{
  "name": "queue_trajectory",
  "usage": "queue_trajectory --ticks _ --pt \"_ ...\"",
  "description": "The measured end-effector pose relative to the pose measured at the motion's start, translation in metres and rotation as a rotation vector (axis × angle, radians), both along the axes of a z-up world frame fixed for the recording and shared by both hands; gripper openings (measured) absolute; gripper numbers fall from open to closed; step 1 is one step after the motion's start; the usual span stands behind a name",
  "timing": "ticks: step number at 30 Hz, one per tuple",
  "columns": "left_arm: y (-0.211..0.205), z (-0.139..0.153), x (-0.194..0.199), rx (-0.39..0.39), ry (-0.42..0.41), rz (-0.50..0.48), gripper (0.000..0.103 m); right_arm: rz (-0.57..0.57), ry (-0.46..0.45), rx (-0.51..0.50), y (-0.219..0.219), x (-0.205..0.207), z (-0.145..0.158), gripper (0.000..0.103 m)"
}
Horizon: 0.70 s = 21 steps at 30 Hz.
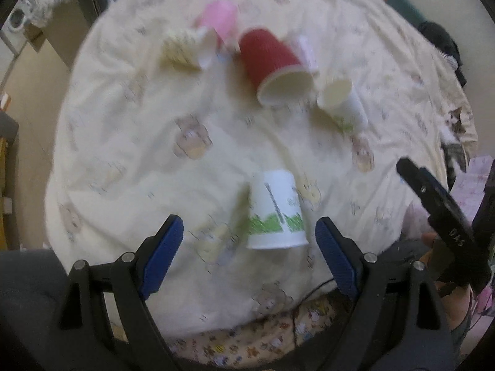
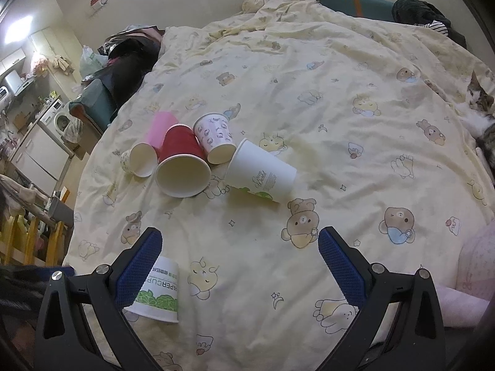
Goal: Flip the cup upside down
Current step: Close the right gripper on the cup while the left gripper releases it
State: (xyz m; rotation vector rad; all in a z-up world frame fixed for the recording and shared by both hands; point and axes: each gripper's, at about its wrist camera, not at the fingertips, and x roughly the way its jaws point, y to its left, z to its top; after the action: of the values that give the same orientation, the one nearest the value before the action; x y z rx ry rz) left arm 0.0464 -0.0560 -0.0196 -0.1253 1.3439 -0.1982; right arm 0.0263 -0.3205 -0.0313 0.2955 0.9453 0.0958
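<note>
A white paper cup with a green band (image 1: 277, 211) stands upside down on the bedspread, just ahead of my open, empty left gripper (image 1: 249, 241). It also shows in the right wrist view (image 2: 159, 290), beside my left finger (image 2: 137, 270). My right gripper (image 2: 239, 266) is open and empty above the bedspread. Farther off lie several cups on their sides: a red cup (image 2: 182, 164), a pink cup (image 2: 161, 130), a patterned cup (image 2: 216, 137), a white cup (image 2: 263, 173) and a small cup (image 2: 140, 159).
The cream bedspread (image 2: 340, 123) with bear prints covers the bed. A cat (image 2: 479, 114) lies at its right edge. A pink cushion (image 2: 476, 269) sits at the near right. Furniture and clutter stand off the bed's left side.
</note>
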Motion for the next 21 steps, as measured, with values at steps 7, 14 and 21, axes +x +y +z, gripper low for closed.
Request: queue_trajectory --ticks 7,14,21 --pt "0.036 -0.011 0.014 0.087 -0.083 0.082 0.085 0.027 -0.015 -0.048 0.01 -0.001 0.003 0.103" --pt "0.061 -0.024 0.018 0.06 -0.167 0.174 0.085 0.052 0.0 -0.026 0.013 0.002 -0.002 0.103" --pt "0.076 -0.025 0.006 0.077 -0.242 0.215 0.085 0.109 0.057 0.021 0.021 0.006 -0.013 0.103"
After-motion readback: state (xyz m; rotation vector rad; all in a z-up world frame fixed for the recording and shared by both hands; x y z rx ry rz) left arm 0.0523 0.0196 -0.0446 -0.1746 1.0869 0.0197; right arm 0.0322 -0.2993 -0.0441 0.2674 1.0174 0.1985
